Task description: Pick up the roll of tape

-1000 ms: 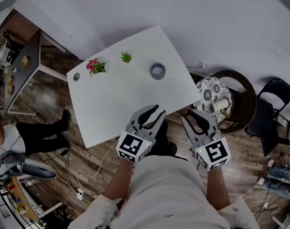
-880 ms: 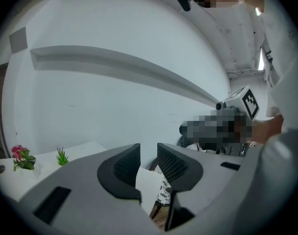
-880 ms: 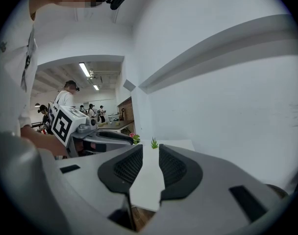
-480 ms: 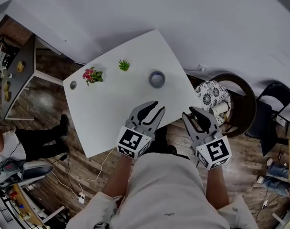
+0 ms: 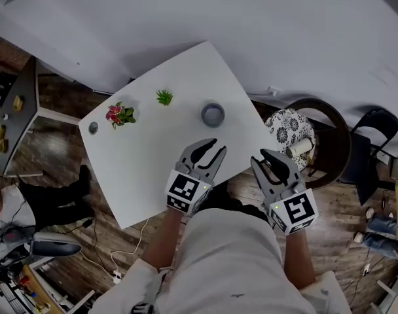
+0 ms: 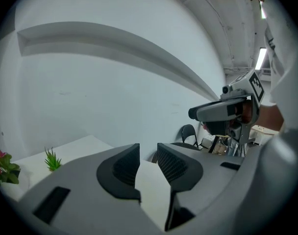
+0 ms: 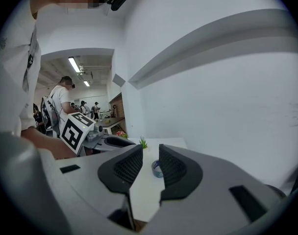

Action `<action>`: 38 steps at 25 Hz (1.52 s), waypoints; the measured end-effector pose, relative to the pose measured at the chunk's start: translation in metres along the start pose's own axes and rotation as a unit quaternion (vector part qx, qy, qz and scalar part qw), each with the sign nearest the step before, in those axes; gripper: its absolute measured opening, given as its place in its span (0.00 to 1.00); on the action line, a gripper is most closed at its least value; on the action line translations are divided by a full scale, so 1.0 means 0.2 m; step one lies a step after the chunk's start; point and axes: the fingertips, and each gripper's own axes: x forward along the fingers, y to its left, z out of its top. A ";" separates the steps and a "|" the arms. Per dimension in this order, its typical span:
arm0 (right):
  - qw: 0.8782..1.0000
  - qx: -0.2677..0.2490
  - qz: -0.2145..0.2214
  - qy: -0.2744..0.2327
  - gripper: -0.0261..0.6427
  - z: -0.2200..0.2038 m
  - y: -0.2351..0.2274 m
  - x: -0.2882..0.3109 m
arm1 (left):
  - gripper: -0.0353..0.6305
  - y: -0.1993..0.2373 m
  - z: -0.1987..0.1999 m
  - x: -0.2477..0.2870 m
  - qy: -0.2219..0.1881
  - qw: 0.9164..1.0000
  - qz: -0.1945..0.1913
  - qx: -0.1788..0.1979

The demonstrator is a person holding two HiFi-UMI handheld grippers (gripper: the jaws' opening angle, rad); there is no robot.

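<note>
The roll of tape (image 5: 213, 114), grey-blue, lies flat on the white table (image 5: 153, 156) towards its right side. In the right gripper view the roll of tape (image 7: 155, 169) shows through the gap between the jaws, farther off on the tabletop. My left gripper (image 5: 209, 148) hovers over the table's near edge, short of the roll, open and empty (image 6: 148, 153). Just off the table's right corner, my right gripper (image 5: 274, 159) also stands open with nothing in it (image 7: 150, 155).
A small green plant (image 5: 163, 97), a red flower pot (image 5: 119, 114) and a small round object (image 5: 93, 127) stand on the table's left half. A patterned-cushion chair (image 5: 287, 126) and a black folding chair (image 5: 376, 149) stand to the right. A cable (image 5: 130, 234) lies on the floor.
Both grippers have moved forward towards the table, and the tape now lies nearer to them in the head view. The jaws stand as wide as before.
</note>
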 end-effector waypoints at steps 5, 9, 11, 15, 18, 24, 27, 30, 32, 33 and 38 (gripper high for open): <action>1.000 0.009 -0.003 -0.001 0.20 0.00 0.00 0.08 | 0.23 0.10 -0.10 0.09 0.037 0.999 -0.010 0.019; 1.000 0.012 -0.002 0.010 0.20 -0.02 -0.01 0.14 | 0.23 0.16 -0.18 0.16 0.059 0.997 -0.020 0.034; 1.000 0.011 0.000 0.015 0.20 -0.02 -0.01 0.17 | 0.23 0.19 -0.21 0.19 0.067 0.997 -0.022 0.035; 1.000 0.011 -0.002 0.026 0.20 -0.03 -0.03 0.22 | 0.23 0.25 -0.28 0.25 0.082 0.996 -0.027 0.030; 0.999 0.013 -0.007 0.033 0.20 -0.03 -0.04 0.24 | 0.23 0.28 -0.32 0.28 0.093 0.995 -0.033 0.031; 0.999 0.026 -0.011 0.044 0.20 -0.06 -0.05 0.28 | 0.23 0.34 -0.41 0.36 0.118 0.991 -0.045 0.030; 0.998 0.034 -0.010 0.050 0.20 -0.09 -0.06 0.28 | 0.23 0.33 -0.47 0.41 0.137 0.988 -0.053 0.039; 0.998 0.040 -0.008 0.051 0.20 -0.09 -0.06 0.29 | 0.23 0.35 -0.54 0.44 0.167 0.981 -0.059 0.075; 0.998 0.042 -0.008 0.053 0.20 -0.09 -0.06 0.30 | 0.23 0.35 -0.58 0.45 0.180 0.978 -0.062 0.089; 0.998 0.043 -0.008 0.054 0.20 -0.10 -0.07 0.30 | 0.23 0.36 -0.59 0.46 0.184 0.977 -0.062 0.092; 0.997 0.045 -0.009 0.061 0.20 -0.13 -0.10 0.30 | 0.23 0.40 -0.67 0.53 0.199 0.972 -0.047 0.119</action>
